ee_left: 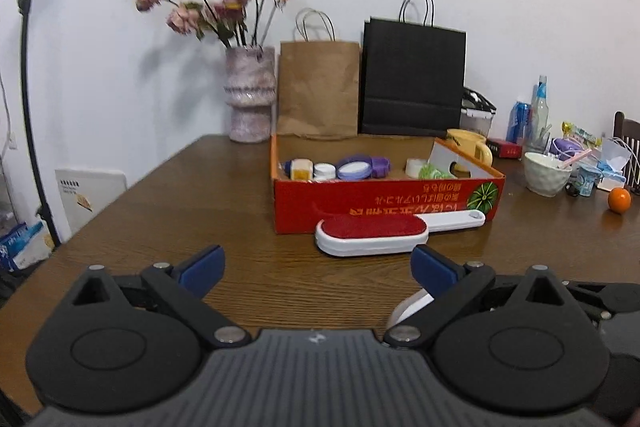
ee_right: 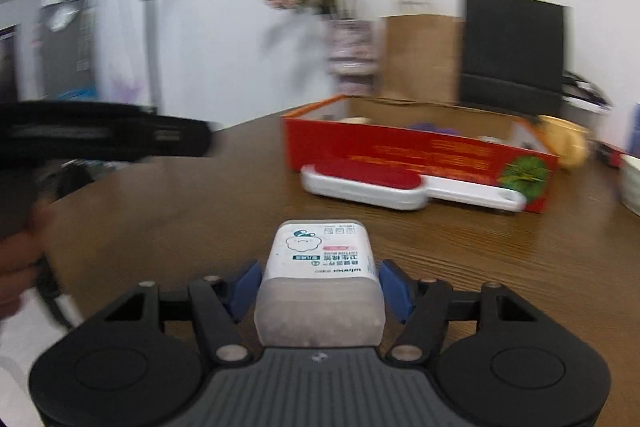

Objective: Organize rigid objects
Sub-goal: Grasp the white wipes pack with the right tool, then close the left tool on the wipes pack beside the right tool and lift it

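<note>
A white cotton swab box (ee_right: 320,267) with a clear base sits between the blue pads of my right gripper (ee_right: 319,277); the pads touch its two sides, low over the wooden table (ee_right: 200,219). My left gripper (ee_left: 316,259) stands open over bare table with nothing between its fingers. A red and white lint brush (ee_left: 372,235) (ee_right: 360,183) lies against the front wall of the red cardboard box (ee_left: 360,203) (ee_right: 420,151). That box holds several small jars and containers. A white rounded thing (ee_left: 408,307) shows partly behind the left gripper's right finger.
A vase of flowers (ee_left: 250,95), a brown paper bag (ee_left: 318,91) and a black paper bag (ee_left: 414,79) stand behind the box. A white bowl (ee_left: 546,173), bottles and an orange (ee_left: 619,199) crowd the right side. The left gripper and a hand (ee_right: 24,227) show at the left of the right wrist view.
</note>
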`<state>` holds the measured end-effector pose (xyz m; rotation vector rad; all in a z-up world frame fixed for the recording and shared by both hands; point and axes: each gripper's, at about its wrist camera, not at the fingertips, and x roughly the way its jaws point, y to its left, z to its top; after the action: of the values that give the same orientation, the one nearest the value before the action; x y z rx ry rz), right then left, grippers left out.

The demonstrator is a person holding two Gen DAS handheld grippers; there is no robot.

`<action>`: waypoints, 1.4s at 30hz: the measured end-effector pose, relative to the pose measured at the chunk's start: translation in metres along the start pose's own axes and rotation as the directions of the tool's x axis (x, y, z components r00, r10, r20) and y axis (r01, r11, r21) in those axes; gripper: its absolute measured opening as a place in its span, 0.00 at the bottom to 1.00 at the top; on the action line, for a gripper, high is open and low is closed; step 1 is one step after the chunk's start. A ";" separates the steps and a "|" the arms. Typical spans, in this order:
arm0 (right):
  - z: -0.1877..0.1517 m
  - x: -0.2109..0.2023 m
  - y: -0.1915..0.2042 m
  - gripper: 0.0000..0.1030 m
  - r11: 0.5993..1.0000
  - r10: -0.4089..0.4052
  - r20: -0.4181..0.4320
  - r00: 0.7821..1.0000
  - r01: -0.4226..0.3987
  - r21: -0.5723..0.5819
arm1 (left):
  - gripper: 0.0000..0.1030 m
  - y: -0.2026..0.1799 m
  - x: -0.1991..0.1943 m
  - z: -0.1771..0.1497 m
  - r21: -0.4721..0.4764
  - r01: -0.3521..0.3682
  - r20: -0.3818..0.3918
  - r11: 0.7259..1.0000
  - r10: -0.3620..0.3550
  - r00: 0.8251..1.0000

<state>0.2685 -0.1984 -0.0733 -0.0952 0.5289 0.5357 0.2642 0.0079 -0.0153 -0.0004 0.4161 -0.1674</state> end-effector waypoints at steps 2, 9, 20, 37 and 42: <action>-0.002 -0.004 -0.001 0.71 0.996 0.031 -0.010 0.999 -0.032 -0.081 | 0.95 -0.003 0.010 0.000 -0.004 0.029 -0.021 1.000 -0.029 0.999; -0.009 -0.026 -0.052 0.83 0.977 -0.200 -0.012 0.980 0.200 0.079 | 0.81 -0.023 0.031 -0.014 -0.030 0.140 -0.107 0.990 -0.142 0.984; 0.006 -0.018 -0.102 0.57 0.929 -0.059 0.081 0.995 0.025 0.369 | 0.59 -0.038 0.041 -0.020 -0.202 0.206 -0.220 0.958 -0.249 0.943; 0.003 0.006 -0.117 0.36 0.860 0.067 0.016 0.998 -0.066 0.505 | 0.34 -0.051 0.059 -0.016 -0.306 0.187 -0.222 0.933 -0.261 0.940; -0.002 0.006 -0.107 0.35 0.850 0.082 0.038 0.996 -0.090 0.519 | 0.31 -0.055 0.056 -0.019 -0.316 0.146 -0.192 0.938 -0.214 0.958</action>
<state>0.3261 -0.2880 -0.0828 0.4553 0.6510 0.4632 0.2979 -0.0547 -0.0527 -0.3224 0.6645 -0.2869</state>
